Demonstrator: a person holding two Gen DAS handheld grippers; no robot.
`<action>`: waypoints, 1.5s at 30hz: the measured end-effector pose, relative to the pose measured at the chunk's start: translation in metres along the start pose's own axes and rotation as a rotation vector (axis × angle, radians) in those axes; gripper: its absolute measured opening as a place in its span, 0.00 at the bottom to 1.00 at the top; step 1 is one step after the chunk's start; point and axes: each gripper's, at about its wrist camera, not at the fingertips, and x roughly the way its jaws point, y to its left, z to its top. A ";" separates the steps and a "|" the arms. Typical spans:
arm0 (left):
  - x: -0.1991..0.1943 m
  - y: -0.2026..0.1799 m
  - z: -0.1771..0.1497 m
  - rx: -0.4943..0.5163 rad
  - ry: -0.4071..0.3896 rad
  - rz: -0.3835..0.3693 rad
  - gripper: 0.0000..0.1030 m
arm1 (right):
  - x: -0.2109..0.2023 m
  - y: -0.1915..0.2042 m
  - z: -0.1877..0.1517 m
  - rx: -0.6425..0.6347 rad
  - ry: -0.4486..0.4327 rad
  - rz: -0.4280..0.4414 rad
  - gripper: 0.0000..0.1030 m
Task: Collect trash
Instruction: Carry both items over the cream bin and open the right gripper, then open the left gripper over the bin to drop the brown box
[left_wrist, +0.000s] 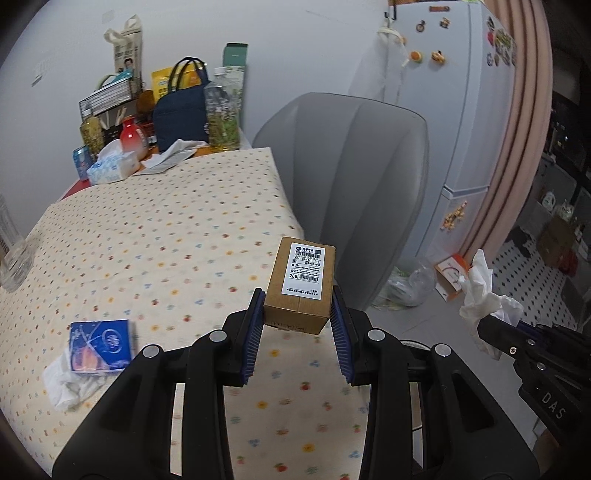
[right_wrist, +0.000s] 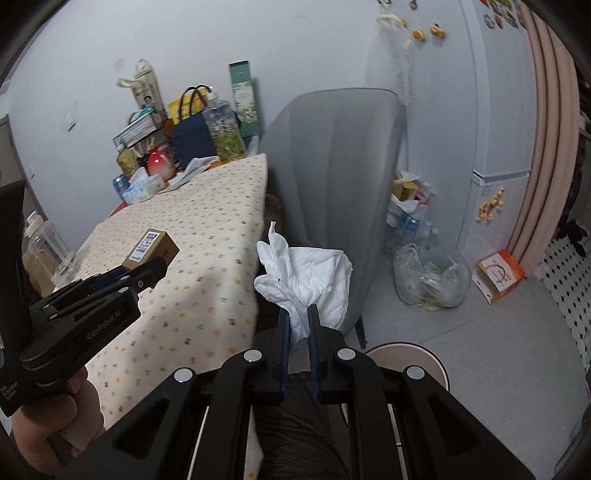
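Note:
My left gripper (left_wrist: 297, 301) is shut on a small brown cardboard box (left_wrist: 301, 284) with a white shipping label, held above the dotted tablecloth (left_wrist: 166, 236) near the table's right edge. The same box (right_wrist: 151, 249) shows in the right wrist view, at the tip of the left gripper (right_wrist: 147, 273). My right gripper (right_wrist: 298, 314) is shut on a crumpled white tissue (right_wrist: 306, 277), beyond the table edge and in front of a grey chair (right_wrist: 332, 177). That tissue (left_wrist: 480, 288) also shows at the right of the left wrist view. A blue tissue pack (left_wrist: 101, 345) lies on crumpled white paper (left_wrist: 70, 384).
A clear plastic bag of rubbish (right_wrist: 428, 277) sits on the floor by an orange-and-white box (right_wrist: 498, 275) and the fridge (right_wrist: 491, 129). A round stool top (right_wrist: 406, 356) is below my right gripper. Bottles, bags and a tissue box (left_wrist: 110, 168) crowd the table's far end. A clear jar (left_wrist: 11, 258) stands at its left.

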 end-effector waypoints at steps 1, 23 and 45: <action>0.003 -0.006 0.000 0.010 0.005 -0.006 0.34 | 0.000 -0.006 -0.002 0.008 0.002 -0.004 0.10; 0.052 -0.084 -0.005 0.132 0.097 -0.061 0.34 | 0.042 -0.106 -0.030 0.184 0.091 -0.125 0.32; 0.070 -0.150 -0.011 0.217 0.136 -0.158 0.34 | 0.000 -0.157 -0.038 0.244 0.036 -0.225 0.81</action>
